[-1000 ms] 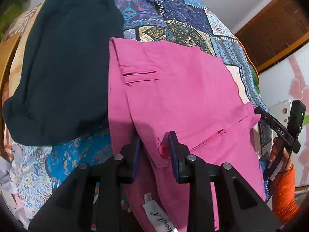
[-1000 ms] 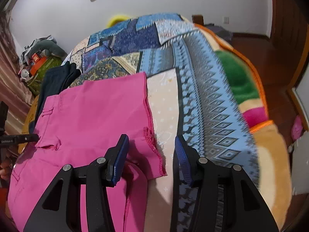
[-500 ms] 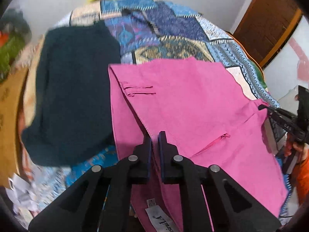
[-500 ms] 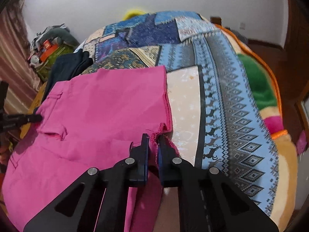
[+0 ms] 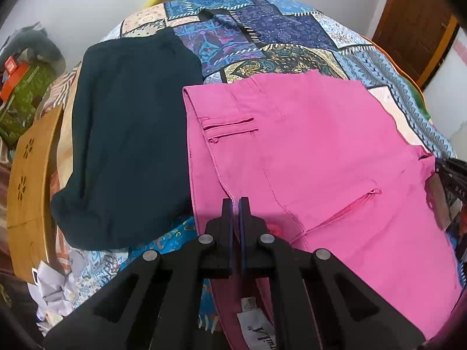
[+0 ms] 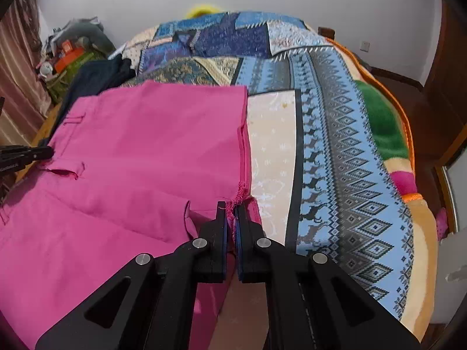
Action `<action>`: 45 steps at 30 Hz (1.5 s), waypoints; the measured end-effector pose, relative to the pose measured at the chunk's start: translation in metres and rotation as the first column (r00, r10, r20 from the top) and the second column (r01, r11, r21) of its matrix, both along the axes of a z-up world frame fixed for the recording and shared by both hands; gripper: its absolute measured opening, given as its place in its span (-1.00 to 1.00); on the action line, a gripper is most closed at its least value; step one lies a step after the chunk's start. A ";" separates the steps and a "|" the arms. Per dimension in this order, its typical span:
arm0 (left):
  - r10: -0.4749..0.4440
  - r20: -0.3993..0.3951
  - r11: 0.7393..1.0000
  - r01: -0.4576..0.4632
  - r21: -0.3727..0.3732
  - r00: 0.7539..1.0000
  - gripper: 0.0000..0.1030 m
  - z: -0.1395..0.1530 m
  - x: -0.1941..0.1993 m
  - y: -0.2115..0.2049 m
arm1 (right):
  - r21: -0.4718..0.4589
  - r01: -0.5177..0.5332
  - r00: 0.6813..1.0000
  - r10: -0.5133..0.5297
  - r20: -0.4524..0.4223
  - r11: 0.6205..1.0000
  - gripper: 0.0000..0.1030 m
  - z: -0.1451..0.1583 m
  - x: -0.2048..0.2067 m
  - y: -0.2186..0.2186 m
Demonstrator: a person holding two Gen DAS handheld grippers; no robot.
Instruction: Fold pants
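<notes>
Nearest, left gripper (image 5: 235, 204) clamped on the waistband of the pink pants (image 5: 306, 160); right gripper (image 6: 230, 208) pinched shut on the frayed hem. Folded pants (image 6: 140, 151) flat on the patterned bedspread (image 6: 335, 145), long axis left to right, waist left, hems right. Left of them, just beside, a dark folded garment (image 5: 128, 145). Farther and rightward, open bedspread to the bed's edge.

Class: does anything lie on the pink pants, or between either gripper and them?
Nothing visible. The left gripper is shut on the pink pants at the waist, the right gripper on the frayed hem. The dark garment lies beside them.
</notes>
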State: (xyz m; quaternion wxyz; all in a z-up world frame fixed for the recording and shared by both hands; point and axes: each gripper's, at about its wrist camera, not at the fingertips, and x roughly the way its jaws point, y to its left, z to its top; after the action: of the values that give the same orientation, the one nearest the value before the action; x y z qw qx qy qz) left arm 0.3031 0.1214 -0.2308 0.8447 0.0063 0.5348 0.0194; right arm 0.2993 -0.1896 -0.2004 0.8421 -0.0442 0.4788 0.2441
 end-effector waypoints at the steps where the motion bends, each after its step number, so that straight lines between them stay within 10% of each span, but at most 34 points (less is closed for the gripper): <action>1: -0.010 -0.005 1.000 0.010 -0.004 1.000 -0.89 0.001 0.001 0.000 | -0.012 -0.005 1.000 0.005 -0.008 1.000 -0.92 -0.001 0.000 0.002; 8: 0.006 0.023 1.000 -0.006 -0.006 1.000 -0.74 0.021 -0.010 0.012 | -0.035 -0.012 1.000 0.012 -0.003 0.999 -0.67 0.014 -0.004 -0.003; 12: 0.042 0.076 0.998 -0.039 -0.045 0.996 -0.31 0.042 -0.011 0.028 | -0.026 -0.001 0.999 0.002 0.052 1.000 -0.33 0.034 -0.004 -0.009; 22: 0.065 0.097 0.997 -0.060 -0.052 0.993 -0.10 0.058 0.035 0.046 | 0.046 -0.019 0.990 0.012 0.142 0.999 -0.21 0.074 0.027 0.009; 42: 0.097 0.008 0.992 -0.096 -0.079 0.995 -0.03 -0.011 0.103 0.057 | -0.023 0.016 0.996 -0.018 -0.087 1.000 -0.14 -0.013 0.151 0.067; 45: 0.075 0.025 0.995 -0.073 -0.071 0.997 -0.25 -0.013 0.105 0.050 | 0.008 0.028 0.997 -0.027 -0.074 1.000 -0.14 -0.019 0.152 0.072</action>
State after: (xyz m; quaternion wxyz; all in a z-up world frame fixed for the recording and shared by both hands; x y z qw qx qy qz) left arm 0.4081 0.1711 -0.2439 0.8506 -0.0434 0.5231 0.0319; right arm 0.4517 -0.1173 -0.2192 0.8274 -0.0248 0.5091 0.2359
